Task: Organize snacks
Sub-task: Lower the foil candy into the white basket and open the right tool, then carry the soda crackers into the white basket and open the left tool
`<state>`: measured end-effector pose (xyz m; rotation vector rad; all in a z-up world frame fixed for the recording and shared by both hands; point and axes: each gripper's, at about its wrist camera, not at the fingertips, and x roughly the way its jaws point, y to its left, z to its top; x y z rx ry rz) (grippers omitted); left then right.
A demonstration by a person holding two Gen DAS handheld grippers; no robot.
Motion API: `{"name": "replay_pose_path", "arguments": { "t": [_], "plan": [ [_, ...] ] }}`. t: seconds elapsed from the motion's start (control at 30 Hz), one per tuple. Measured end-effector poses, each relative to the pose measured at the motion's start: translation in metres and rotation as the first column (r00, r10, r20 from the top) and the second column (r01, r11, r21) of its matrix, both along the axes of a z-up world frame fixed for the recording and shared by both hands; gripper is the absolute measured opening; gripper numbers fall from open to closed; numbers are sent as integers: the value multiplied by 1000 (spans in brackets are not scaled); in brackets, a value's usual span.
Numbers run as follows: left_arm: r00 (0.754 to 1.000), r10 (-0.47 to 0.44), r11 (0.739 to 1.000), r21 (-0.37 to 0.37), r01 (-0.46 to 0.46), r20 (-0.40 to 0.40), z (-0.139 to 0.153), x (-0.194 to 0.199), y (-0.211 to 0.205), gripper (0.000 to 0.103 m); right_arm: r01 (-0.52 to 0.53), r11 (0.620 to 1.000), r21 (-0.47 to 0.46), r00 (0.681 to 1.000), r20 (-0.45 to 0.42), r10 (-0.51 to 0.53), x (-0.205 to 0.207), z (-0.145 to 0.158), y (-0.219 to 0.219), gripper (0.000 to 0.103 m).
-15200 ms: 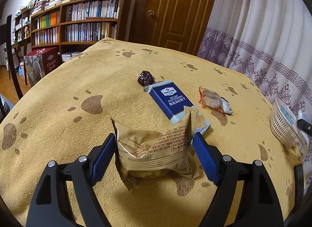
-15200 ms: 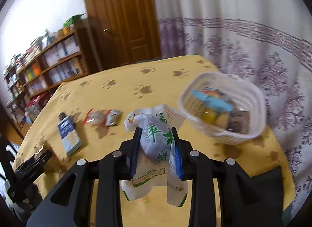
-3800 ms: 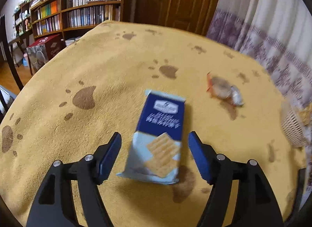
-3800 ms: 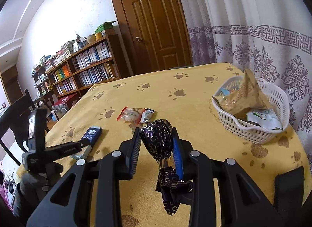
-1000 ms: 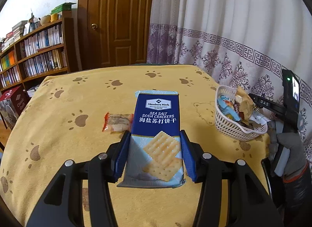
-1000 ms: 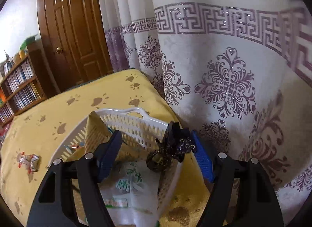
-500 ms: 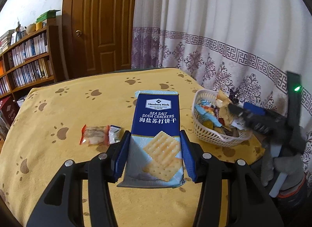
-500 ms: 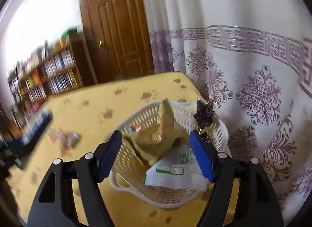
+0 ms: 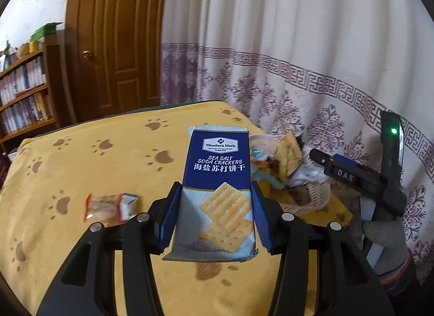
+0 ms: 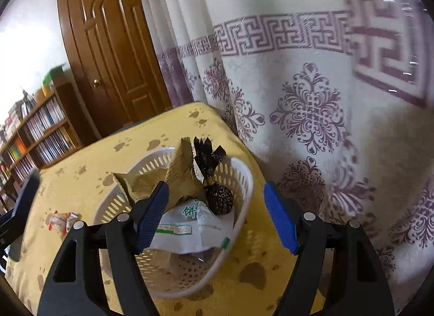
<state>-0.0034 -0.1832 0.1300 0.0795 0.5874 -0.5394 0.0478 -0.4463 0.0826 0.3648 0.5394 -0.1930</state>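
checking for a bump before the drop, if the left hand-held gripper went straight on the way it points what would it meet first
Probably the white basket or the heaped snacks in it: they sit just past the cracker pack clamped in the left hand-held gripper, slightly right of its line. Depth is unclear; it might land on the yellow tablecloth first.

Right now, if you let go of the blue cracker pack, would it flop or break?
Probably not flop: the cracker pack stands out straight from the left gripper, though held only near its bottom end. The crackers inside could likely crack if dropped hard. Its glossy wrapper looks a bit slippery, so it might slide down over the snacks in the basket.
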Motion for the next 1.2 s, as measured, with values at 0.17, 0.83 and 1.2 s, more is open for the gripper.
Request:
{"name": "replay_pose_path", "arguments": {
  "t": [0.17, 0.83, 1.2],
  "plan": [
    [997, -69, 997, -44, 67, -34, 1, 17, -26, 50, 17, 999, 39, 997, 74, -20, -25, 7, 0, 74],
    [977, -131, 975, -198, 96, -168, -26, 69, -54, 64, -13, 995, 97, 995, 103, 3, -55, 0, 10, 74],
    [989, -53, 998, -53, 46, -138, -42, 60, -51, 64, -14, 996, 84, 993, 117, 4, -60, 4, 17, 74]
  ]
}}
